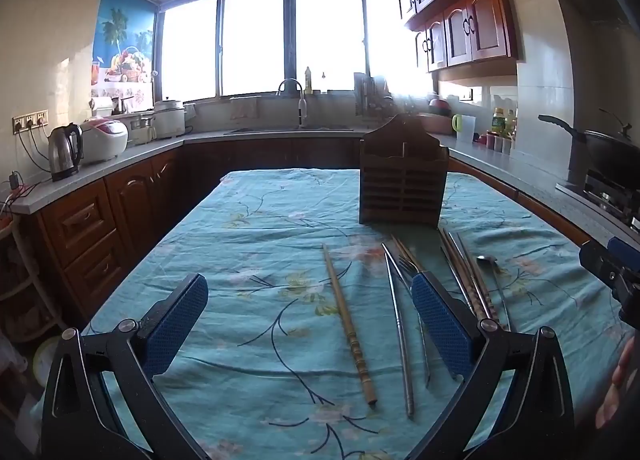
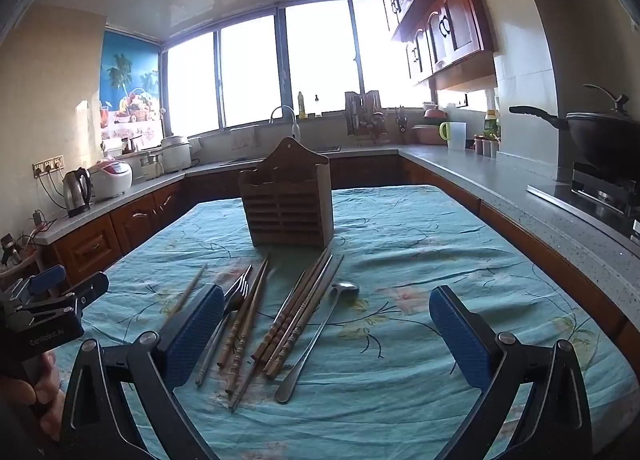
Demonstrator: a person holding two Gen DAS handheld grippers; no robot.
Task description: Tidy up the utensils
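Note:
A brown wooden utensil holder (image 1: 403, 183) (image 2: 289, 199) stands upright on the teal flowered tablecloth (image 1: 256, 260) (image 2: 420, 260). In front of it lie loose utensils: a lone wooden chopstick (image 1: 349, 326) (image 2: 188, 292), metal chopsticks (image 1: 400, 336), a fork (image 2: 237, 292), a bundle of wooden chopsticks (image 2: 298, 316) (image 1: 468, 280) and a metal spoon (image 2: 320, 332) (image 1: 494, 276). My left gripper (image 1: 310, 324) is open and empty, with the lone chopstick lying between its fingers. My right gripper (image 2: 326, 334) is open and empty above the chopstick bundle and spoon.
Kitchen counters run along three sides. A kettle (image 1: 64, 151) and rice cooker (image 1: 105, 137) stand at the left, a sink with a tap (image 1: 298, 99) at the back, and a black wok (image 2: 600, 131) on the stove at the right. The table's right edge lies near the counter.

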